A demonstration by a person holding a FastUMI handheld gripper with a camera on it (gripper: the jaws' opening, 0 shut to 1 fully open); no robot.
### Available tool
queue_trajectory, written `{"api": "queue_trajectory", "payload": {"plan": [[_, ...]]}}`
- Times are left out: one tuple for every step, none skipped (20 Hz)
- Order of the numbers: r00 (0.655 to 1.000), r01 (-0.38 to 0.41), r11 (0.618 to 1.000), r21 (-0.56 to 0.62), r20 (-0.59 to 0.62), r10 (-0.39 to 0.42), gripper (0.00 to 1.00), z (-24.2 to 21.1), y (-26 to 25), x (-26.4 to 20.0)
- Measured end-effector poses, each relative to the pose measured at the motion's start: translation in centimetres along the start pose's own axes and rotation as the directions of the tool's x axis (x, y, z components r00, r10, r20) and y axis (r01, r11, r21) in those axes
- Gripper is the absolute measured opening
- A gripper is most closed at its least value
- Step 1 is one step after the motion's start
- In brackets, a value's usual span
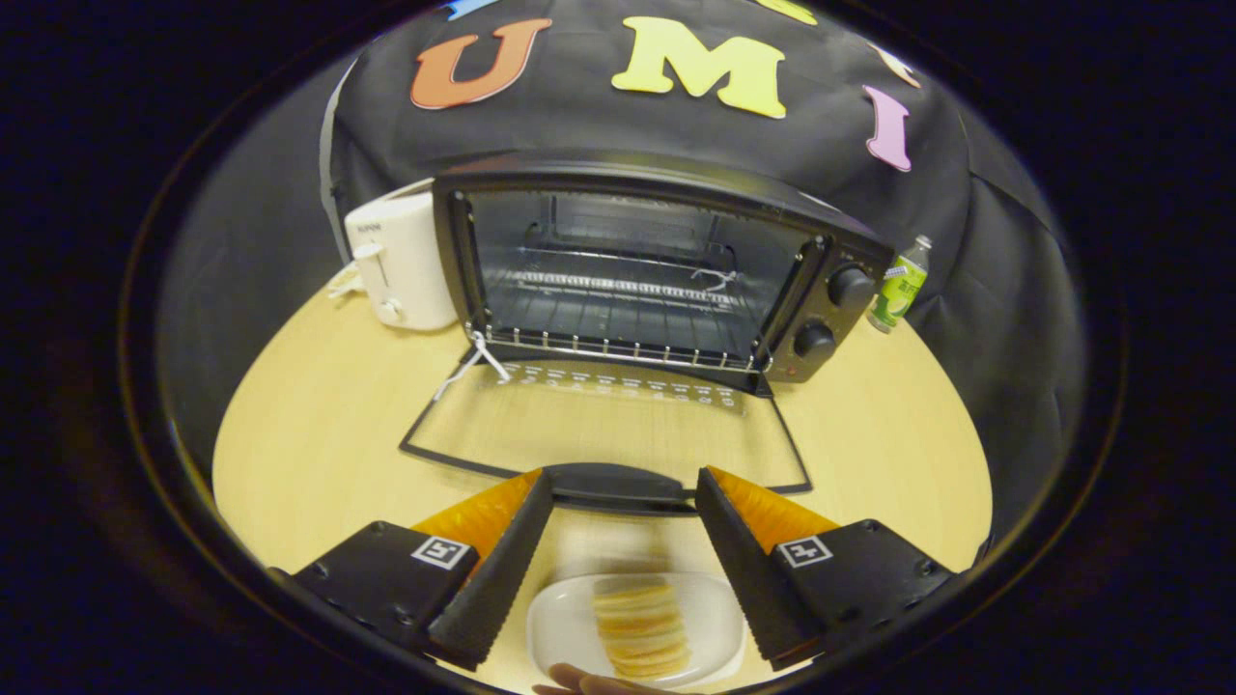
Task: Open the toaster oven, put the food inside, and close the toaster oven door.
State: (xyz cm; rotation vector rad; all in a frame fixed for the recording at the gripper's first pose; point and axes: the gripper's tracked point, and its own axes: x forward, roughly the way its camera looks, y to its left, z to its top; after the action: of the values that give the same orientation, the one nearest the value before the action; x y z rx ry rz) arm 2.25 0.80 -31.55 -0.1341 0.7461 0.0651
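We see the gripper [623, 483] with its two fingers spread wide apart, released and holding nothing. Between the fingers, near their base, a white plate [568, 627] rests on the light wooden table [319, 434]. The plate carries the food [642, 627], a ridged, pale yellow piece lying across its middle; it is blurred, so we cannot name it more exactly. A fingertip of a person's hand [599, 685] touches the near rim of the plate.

Just ahead of the fingertips lies the handle [618, 483] of the toaster oven door [603, 425]. The door is fully lowered, flat on the table, hinged at the far side. Beyond it stands the toaster oven [657, 270], its cavity open, with a wire rack [618, 290] inside and two knobs [850, 287] on the right panel.

Left of the oven, touching or just beside it, stands a white toaster [401, 261]. Right of the oven, near the booth's wall, stands a small green bottle [900, 285].
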Motion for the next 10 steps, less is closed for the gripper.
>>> {"api": "queue_trajectory", "payload": {"plan": [[0.999, -0.03, 0.999, 0.023, 0.024, 0.029, 1.0, 0.1, 0.5, -0.1], [0.999, -0.044, 0.999, 0.024, 0.015, 0.043, 0.99, -0.1, 0.9, 0.0], [0.999, -0.054, 0.998, 0.024, -0.005, 0.054, 0.97, -0.4, 1.0, 0.2], [0.998, -0.054, 0.998, 0.025, 0.017, 0.054, 0.97, 0.1, 0.8, -0.3], [0.998, -0.055, 0.998, 0.024, 0.016, 0.055, 0.97, 0.0, 0.9, 0.0], [0.998, -0.057, 0.998, 0.027, 0.019, 0.057, 0.98, -0.1, 0.8, 0.2], [0.997, -0.06, 0.998, 0.026, 0.041, 0.059, 0.97, -0.1, 0.9, 0.1], [0.998, -0.052, 0.999, 0.015, 0.046, 0.051, 0.97, -0.4, 0.7, 0.0], [0.997, -0.062, 0.998, 0.02, 0.046, 0.061, 0.98, -1.2, 0.7, -0.4], [0.994, -0.107, 0.994, 0.037, 0.036, 0.106, 0.98, -2.3, 1.4, -1.3]]}}
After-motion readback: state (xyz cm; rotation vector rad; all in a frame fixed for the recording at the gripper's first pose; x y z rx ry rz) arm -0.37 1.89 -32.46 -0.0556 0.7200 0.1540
